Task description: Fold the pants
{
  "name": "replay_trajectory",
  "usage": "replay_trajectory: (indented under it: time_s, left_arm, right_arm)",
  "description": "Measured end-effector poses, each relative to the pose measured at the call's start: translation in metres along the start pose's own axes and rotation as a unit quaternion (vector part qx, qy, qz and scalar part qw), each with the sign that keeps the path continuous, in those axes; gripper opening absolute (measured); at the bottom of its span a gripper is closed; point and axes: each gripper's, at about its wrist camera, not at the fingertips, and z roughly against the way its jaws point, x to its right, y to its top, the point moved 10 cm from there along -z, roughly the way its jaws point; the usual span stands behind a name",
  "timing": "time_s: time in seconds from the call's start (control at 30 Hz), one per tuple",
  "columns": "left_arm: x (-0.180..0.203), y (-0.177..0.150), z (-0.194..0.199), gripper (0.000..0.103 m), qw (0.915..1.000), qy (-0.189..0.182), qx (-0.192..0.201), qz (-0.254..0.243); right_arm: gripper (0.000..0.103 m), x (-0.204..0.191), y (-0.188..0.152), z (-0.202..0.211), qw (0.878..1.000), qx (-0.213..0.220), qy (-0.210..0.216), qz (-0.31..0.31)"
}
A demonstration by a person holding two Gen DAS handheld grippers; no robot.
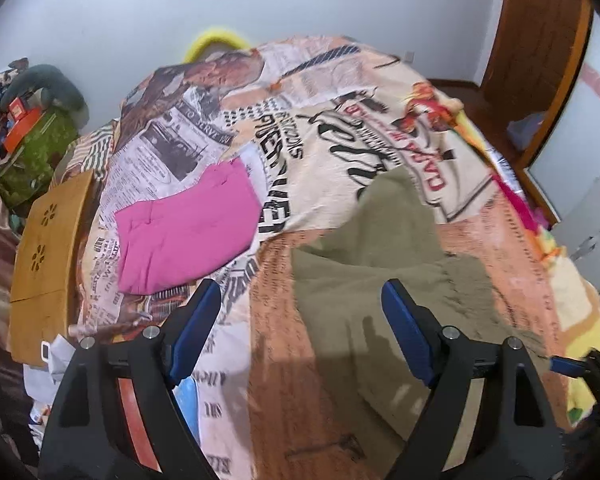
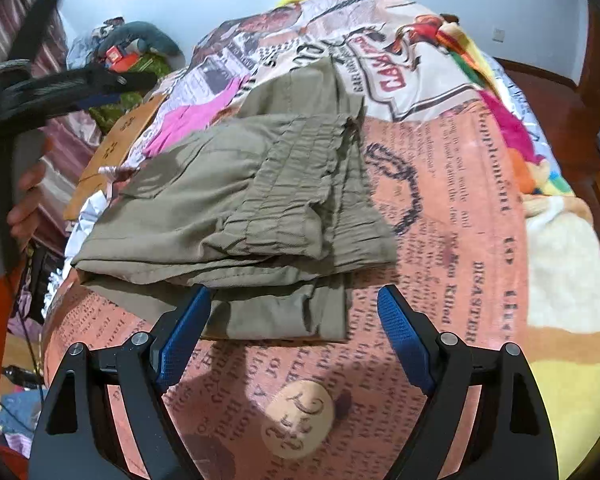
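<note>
Olive-khaki pants [image 2: 260, 208] lie folded in a layered stack on the printed blanket [image 2: 440, 208], elastic waistband on top. My right gripper [image 2: 294, 300] is open and empty, just above the near edge of the stack. In the left wrist view the same pants [image 1: 380, 264] lie ahead and to the right. My left gripper [image 1: 300, 298] is open and empty, raised above the bed at the pants' left edge. The left gripper also shows in the right wrist view [image 2: 60, 84], held high at the left by a hand.
A folded pink garment [image 1: 188, 228] lies on the blanket left of the pants. A small wooden lap table [image 1: 48, 256] sits at the bed's left edge. Clutter and a green bag [image 1: 36, 152] lie beyond it. A wooden door [image 1: 536, 48] and a white cabinet [image 1: 592, 224] stand right.
</note>
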Motion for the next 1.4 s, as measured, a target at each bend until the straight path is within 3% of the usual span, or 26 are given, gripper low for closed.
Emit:
replay_trajectory:
  time_s: [0.27,0.4,0.5,0.6,0.9,1.17,1.4]
  left_arm:
    - [0.01,0.009,-0.075,0.084,0.9971,0.011,-0.066,-0.035]
    - [0.019,-0.003,-0.117,0.085,0.9898,0.053,-0.102,-0.084]
    - [0.018,-0.009,-0.131,0.094,0.9836,0.097,-0.092,-0.12]
    - [0.02,-0.021,-0.133,0.096,0.9778,0.111,-0.083,-0.157]
    - [-0.004,-0.056,-0.111,0.096,0.9895,0.043,-0.114,-0.077]
    - [-0.016,-0.09,-0.063,0.096,0.9911,0.035,-0.106,-0.072]
    - [-0.017,-0.133,-0.019,0.096,0.994,0.002,-0.097,-0.05]
  right_arm:
    - [0.083,0.026,0.008,0.011,0.999,0.018,-0.028,-0.027]
    - [0.083,0.037,0.009,0.011,0.998,0.018,-0.032,-0.042]
    - [0.083,0.042,0.009,0.011,0.998,0.017,-0.041,-0.048]
    - [0.083,0.045,0.008,0.01,0.997,0.016,-0.042,-0.055]
    - [0.083,0.046,0.004,0.024,0.996,0.028,-0.052,-0.062]
    - [0.083,0.039,0.007,0.047,0.995,0.055,-0.055,-0.06]
    - [0.083,0.023,0.009,0.053,0.995,0.069,-0.044,-0.05]
